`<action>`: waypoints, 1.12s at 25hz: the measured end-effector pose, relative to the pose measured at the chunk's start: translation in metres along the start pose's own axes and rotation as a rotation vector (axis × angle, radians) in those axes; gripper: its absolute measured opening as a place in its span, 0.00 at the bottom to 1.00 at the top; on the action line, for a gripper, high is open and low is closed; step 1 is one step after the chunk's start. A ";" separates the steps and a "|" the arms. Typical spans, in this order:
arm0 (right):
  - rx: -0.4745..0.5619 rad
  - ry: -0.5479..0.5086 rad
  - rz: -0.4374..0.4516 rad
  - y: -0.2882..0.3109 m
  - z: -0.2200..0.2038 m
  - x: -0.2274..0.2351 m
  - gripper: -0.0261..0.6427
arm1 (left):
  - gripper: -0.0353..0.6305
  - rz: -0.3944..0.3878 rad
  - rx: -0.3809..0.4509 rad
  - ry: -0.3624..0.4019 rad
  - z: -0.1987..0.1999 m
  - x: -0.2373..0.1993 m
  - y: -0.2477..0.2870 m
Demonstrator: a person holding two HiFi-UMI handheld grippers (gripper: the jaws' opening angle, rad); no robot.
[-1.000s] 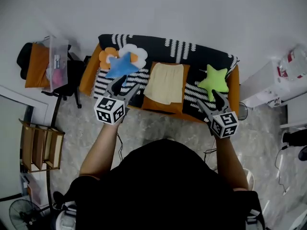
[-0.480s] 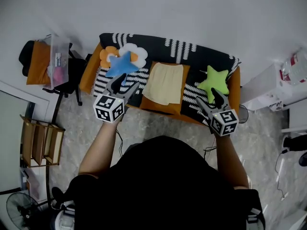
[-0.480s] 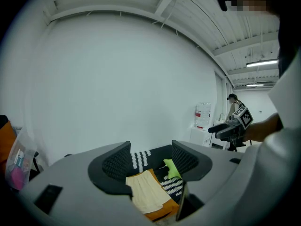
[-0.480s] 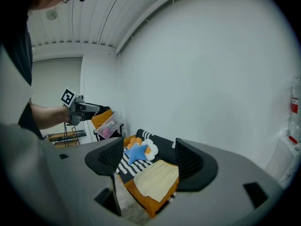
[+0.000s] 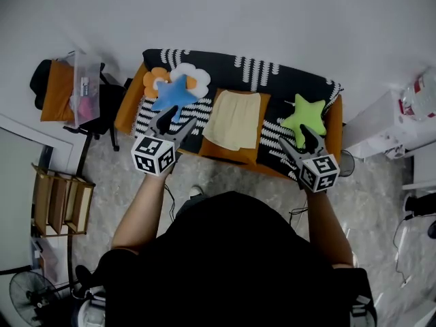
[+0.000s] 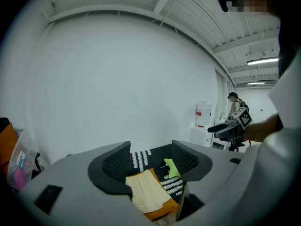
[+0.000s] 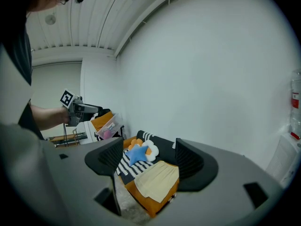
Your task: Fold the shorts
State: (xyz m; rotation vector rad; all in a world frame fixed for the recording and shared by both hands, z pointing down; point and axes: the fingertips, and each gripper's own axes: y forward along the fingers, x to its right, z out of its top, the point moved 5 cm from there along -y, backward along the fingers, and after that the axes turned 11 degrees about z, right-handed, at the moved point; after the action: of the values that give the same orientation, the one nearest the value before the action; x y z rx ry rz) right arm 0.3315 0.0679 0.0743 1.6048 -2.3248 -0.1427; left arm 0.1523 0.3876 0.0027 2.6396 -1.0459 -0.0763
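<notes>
Pale yellow shorts [image 5: 235, 118] lie spread flat on the middle of an orange sofa [image 5: 127, 105] draped with a black and white patterned cover [image 5: 272, 73]. They also show in the left gripper view as the shorts [image 6: 146, 192] and in the right gripper view as the shorts [image 7: 157, 181]. My left gripper [image 5: 176, 122] hangs open in the air in front of the sofa's left part. My right gripper [image 5: 298, 140] hangs open before the sofa's right part. Both stand well short of the shorts, and neither holds anything.
A blue star cushion [image 5: 174, 92] and a flower cushion [image 5: 189, 74] rest at the sofa's left, a green star cushion [image 5: 304, 114] at its right. A chair with a clear box [image 5: 80, 87] stands to the left, wooden shelves [image 5: 60, 202] lower left, a white cabinet [image 5: 390, 118] to the right.
The view has drifted slightly. Both grippers stay open in front of the sofa with hardly any shift. A foot now shows on the floor below the shorts.
</notes>
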 end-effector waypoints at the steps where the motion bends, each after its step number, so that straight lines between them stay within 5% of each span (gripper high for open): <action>1: 0.001 0.002 -0.001 0.000 -0.001 0.001 0.57 | 0.50 0.000 -0.001 0.000 0.000 0.001 0.001; 13: 0.002 0.005 -0.040 -0.003 -0.001 0.008 0.58 | 0.50 -0.028 0.006 -0.010 -0.001 -0.001 0.012; 28: -0.027 0.002 -0.095 0.045 0.013 0.011 0.59 | 0.50 -0.062 0.016 -0.037 -0.003 -0.060 0.051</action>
State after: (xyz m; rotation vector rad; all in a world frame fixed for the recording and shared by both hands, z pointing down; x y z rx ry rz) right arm 0.2842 0.0731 0.0759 1.7025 -2.2362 -0.1926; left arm 0.0754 0.3939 0.0173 2.6945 -0.9799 -0.1308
